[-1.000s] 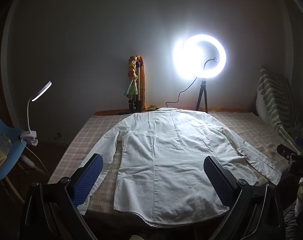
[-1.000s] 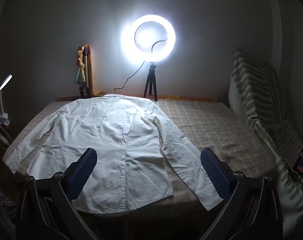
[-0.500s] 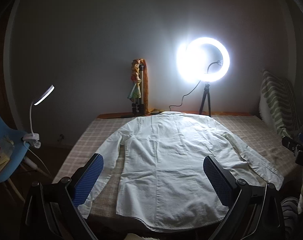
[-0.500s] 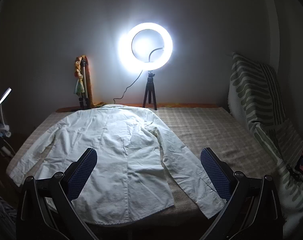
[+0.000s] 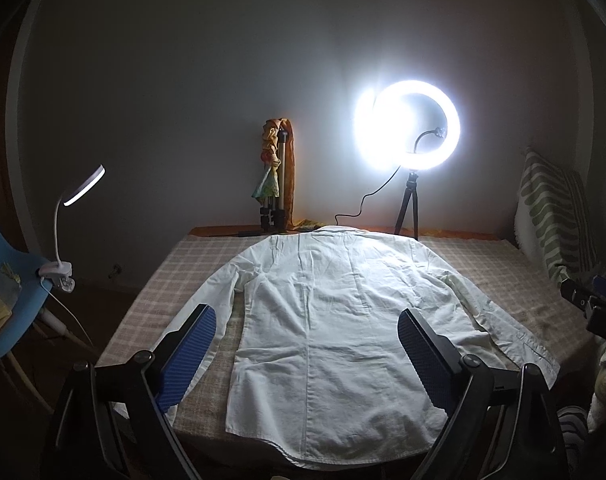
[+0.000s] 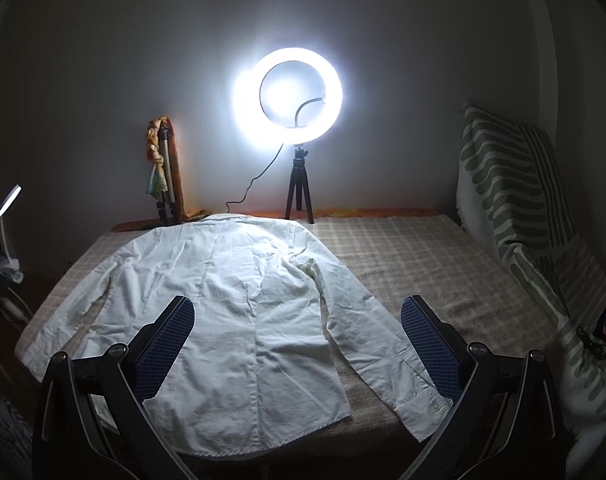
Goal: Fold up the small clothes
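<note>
step: pre-fold, nothing grasped | white shirt (image 5: 327, 320) flat, back up, on checked bed (image 6: 423, 248), sleeves out | my left tool (image 5: 307, 364) and right tool (image 6: 299, 348) both spread, hovering at hem | next, I judge: pinch a sleeve cuff (image 6: 427, 396), fold inward

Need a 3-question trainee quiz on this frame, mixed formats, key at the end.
1. True or false: the white long-sleeved cotton shirt lies spread flat on the checked beige bedcover.
2. Which is gripping cloth: A) left gripper B) right gripper C) neither?
3. Fill in: the glowing ring light stands on a small black ____.

Key: 1 true. 2 C, both are open and held above the shirt. 3 tripod.
</note>
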`<action>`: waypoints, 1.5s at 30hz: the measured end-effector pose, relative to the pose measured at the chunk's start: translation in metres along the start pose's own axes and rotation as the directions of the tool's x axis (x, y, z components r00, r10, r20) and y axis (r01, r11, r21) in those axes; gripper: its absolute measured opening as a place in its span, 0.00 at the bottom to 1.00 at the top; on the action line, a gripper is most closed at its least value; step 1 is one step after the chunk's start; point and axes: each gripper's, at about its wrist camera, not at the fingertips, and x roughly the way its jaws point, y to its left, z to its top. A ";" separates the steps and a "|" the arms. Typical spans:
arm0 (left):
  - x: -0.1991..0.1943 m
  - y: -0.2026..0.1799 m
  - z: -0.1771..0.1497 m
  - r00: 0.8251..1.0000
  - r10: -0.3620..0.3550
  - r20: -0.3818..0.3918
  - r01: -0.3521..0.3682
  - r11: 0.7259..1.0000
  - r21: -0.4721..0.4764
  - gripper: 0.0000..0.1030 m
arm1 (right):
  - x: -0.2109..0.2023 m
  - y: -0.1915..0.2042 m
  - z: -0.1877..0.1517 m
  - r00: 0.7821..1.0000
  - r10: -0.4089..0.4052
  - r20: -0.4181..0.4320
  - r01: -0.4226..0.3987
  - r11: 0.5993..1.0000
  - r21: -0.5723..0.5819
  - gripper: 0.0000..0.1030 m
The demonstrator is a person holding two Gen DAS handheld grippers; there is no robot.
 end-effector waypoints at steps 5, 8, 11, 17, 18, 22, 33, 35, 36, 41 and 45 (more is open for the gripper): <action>0.000 0.001 0.001 1.000 -0.006 -0.006 0.006 1.000 -0.012 0.91 | -0.002 0.000 0.001 1.000 -0.001 0.005 0.001 1.000 -0.006 1.00; -0.001 0.002 0.001 1.000 -0.005 -0.005 0.005 1.000 -0.014 0.91 | -0.002 0.000 0.002 1.000 -0.003 0.008 0.003 1.000 -0.010 1.00; -0.001 0.005 0.000 1.000 -0.004 -0.003 0.004 1.000 -0.016 0.91 | -0.004 0.003 0.004 1.000 -0.005 0.011 0.005 1.000 -0.013 1.00; 0.001 0.011 -0.001 1.000 -0.008 -0.008 0.008 1.000 -0.015 0.91 | -0.002 0.008 0.008 1.000 -0.011 0.017 0.012 1.000 -0.023 1.00; 0.002 0.011 -0.001 1.000 -0.007 -0.009 0.007 1.000 -0.015 0.91 | -0.002 0.009 0.008 1.000 -0.013 0.018 0.013 1.000 -0.025 1.00; 0.004 0.013 -0.001 1.000 -0.007 -0.012 0.006 1.000 -0.016 0.91 | 0.001 0.011 0.008 1.000 -0.015 0.018 0.016 0.999 -0.028 1.00; 0.009 0.018 -0.003 1.000 0.003 -0.013 -0.003 1.000 -0.017 0.90 | 0.006 0.011 0.009 1.000 -0.019 0.018 0.020 0.999 -0.039 1.00; 0.010 0.018 -0.003 1.000 0.006 -0.014 -0.007 1.000 -0.015 0.90 | 0.007 0.012 0.009 1.000 -0.020 0.018 0.020 0.999 -0.038 1.00; 0.010 0.018 -0.004 1.000 0.009 -0.015 -0.009 1.000 -0.013 0.90 | 0.008 0.012 0.009 1.000 -0.019 0.019 0.020 0.999 -0.038 1.00; 0.013 0.020 -0.004 1.000 0.019 -0.020 -0.020 1.000 -0.013 0.90 | 0.012 0.014 0.009 1.000 -0.019 0.017 0.019 0.999 -0.041 1.00; 0.017 0.022 -0.004 0.999 0.030 -0.028 -0.030 0.999 -0.018 0.90 | 0.015 0.015 0.009 1.000 -0.018 0.017 0.018 0.999 -0.042 1.00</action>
